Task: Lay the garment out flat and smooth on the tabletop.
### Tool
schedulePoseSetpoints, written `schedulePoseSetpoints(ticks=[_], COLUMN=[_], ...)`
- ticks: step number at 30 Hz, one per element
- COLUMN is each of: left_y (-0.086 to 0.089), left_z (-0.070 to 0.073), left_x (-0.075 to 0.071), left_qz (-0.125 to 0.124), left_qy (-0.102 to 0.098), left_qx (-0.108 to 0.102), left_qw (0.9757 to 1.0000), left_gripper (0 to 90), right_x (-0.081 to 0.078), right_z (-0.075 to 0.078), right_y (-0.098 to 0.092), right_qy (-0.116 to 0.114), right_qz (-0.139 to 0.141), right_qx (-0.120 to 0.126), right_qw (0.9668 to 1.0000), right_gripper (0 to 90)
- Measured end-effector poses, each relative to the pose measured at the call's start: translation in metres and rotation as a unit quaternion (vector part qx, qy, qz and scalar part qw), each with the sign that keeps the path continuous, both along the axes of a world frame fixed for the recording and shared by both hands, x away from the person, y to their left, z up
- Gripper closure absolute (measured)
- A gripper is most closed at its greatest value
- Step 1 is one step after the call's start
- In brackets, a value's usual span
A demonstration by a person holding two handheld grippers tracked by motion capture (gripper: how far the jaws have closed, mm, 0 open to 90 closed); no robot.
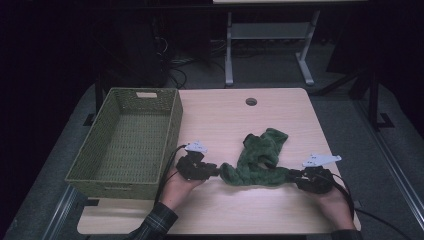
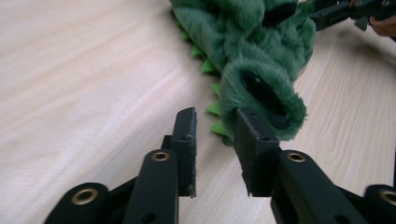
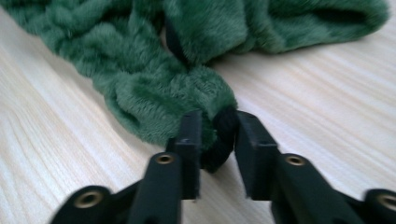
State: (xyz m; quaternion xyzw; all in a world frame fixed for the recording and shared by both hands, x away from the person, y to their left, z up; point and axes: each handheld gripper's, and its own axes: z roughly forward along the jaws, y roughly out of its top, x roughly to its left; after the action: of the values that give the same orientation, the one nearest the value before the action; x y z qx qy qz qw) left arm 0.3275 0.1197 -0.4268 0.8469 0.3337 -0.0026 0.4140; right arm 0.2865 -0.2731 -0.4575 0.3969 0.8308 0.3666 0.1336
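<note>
A dark green fuzzy garment [image 1: 260, 160] lies bunched on the wooden table [image 1: 220, 115], stretched between my two grippers. My left gripper [image 1: 216, 170] is at its left end. In the left gripper view the jaws [image 2: 215, 116] stand apart over bare wood, and the garment's furry cuff [image 2: 261, 88], edged with light green spikes, rests against the tip of the right-hand jaw. My right gripper [image 1: 292, 175] is at the garment's right end. In its own view the garment's black-lined edge [image 3: 223, 135] sits loosely in the gap of the gripper [image 3: 218, 119], with green fur [image 3: 154, 79] bunched beyond it.
A green woven basket [image 1: 172, 130] stands on the table's left side, close to my left hand. A round cable hole [image 1: 251, 101] sits near the far edge. The right gripper [image 2: 345, 9] shows far off in the left gripper view.
</note>
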Motion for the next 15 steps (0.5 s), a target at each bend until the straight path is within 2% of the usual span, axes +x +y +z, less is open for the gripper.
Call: schedulePoseSetpoints(ticks=[5,7,9,10,12,15], left_y=[0.006,0.004,0.002,-0.004,-0.013,-0.024], left_z=[0.022,0.028,0.029,0.028,0.024,0.017], left_x=[-0.003,-0.006,-0.007,-0.009,-0.012,-0.015], left_qz=[0.009,0.003,-0.004,-0.022,-0.041,-0.056], left_qy=[-0.022,-0.023,-0.022,-0.018,-0.012,-0.003], left_qx=[-0.021,-0.031,-0.035,-0.034,-0.028,-0.023], left_qw=[0.9995,0.9992,0.9992,0.999,0.9987,0.9982], left_gripper=[66.1,70.7,79.8,84.0,89.6,89.7], right_x=[-0.002,-0.004,-0.005,-0.007,-0.009,-0.009], right_z=[0.011,0.015,0.018,0.024,0.027,0.026], right_y=[-0.006,-0.008,-0.008,-0.007,-0.003,0.003], right_qy=[-0.013,-0.021,-0.026,-0.03,-0.029,-0.025], right_qz=[-0.011,-0.013,-0.013,-0.003,0.009,0.021], right_qx=[0.015,0.019,0.023,0.034,0.041,0.041], right_qw=[0.9998,0.9995,0.9993,0.999,0.9987,0.9986], right_gripper=[63.1,61.1,63.1,71.6,80.8,86.6])
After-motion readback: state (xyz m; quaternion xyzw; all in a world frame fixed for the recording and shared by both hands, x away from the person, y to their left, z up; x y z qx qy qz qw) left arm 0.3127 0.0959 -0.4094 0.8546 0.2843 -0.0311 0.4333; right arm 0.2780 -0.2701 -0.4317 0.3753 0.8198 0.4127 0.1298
